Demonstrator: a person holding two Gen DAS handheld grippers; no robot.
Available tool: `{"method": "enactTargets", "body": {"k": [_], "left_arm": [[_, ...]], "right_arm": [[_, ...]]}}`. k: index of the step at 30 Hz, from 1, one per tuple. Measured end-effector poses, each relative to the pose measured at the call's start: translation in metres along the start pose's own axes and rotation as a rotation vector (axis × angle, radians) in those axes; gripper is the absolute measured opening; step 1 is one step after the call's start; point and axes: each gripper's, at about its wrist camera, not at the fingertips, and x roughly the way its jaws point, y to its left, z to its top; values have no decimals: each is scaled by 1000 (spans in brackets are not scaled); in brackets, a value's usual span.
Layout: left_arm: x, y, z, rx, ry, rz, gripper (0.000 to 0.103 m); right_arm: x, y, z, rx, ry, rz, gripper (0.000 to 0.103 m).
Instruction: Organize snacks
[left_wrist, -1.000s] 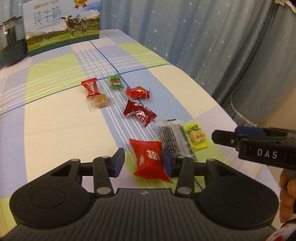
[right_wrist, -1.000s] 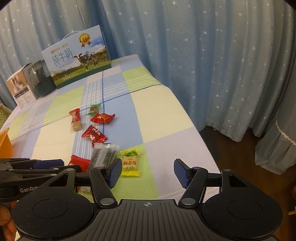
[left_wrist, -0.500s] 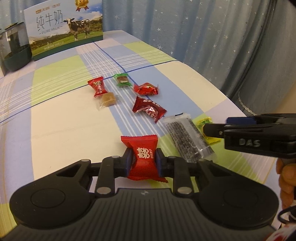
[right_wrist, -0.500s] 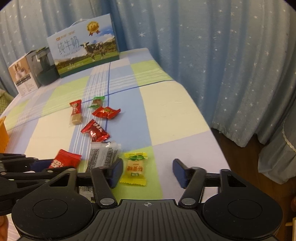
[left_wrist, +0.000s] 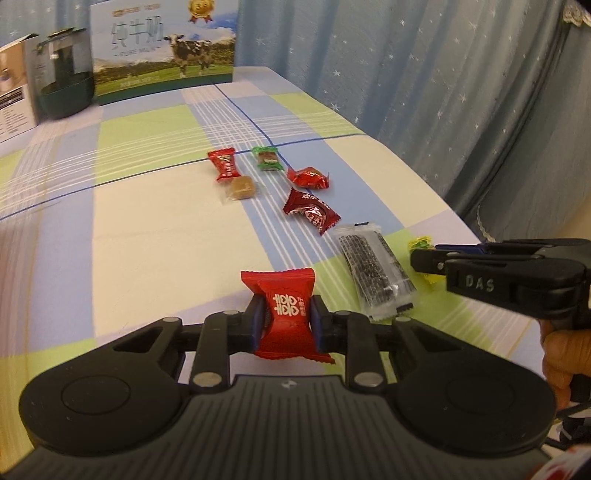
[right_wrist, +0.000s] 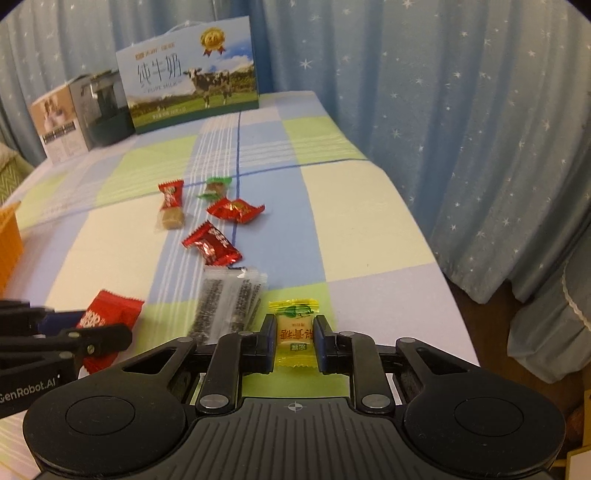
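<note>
Both tongs closed on light, crinkly wrapped sweets, just above the checked desk.

The left tongs pinch the red foil candy packet across its thick middle; the right tongs squeeze the yellow plastic-wrapped candy likewise. The wrappers are slippery, so the padded centre is the safest hold.

Home room, likely a bedroom or living space. Blue star-print curtains hang all round. Desk is covered with a checked pastel household cloth. At its far end stand a milk gift carton with a cow picture, a small appliance box and a dark appliance. Wrapped candies lie scattered on the cloth. Frilled fabric edge at right.
</note>
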Motion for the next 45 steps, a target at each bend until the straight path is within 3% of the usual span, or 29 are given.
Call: {"method": "enactTargets", "body": {"k": [11,19,33,45], "left_arm": [[-85,12,-13,-92,-82,29,23],[-141,26,-28,-134,-129,71,23],[-220,65,-65,-203,-180,199,23],[-268,100,-96,-269,-216,287,23]], "right_arm": [[-76,40,11,28,-48,87,21],[-113,85,-4,-2,-65,153,21],[-152,167,-28,-86,-99,264,21],[-161,224,-44,-155,-93,352,21]]}}
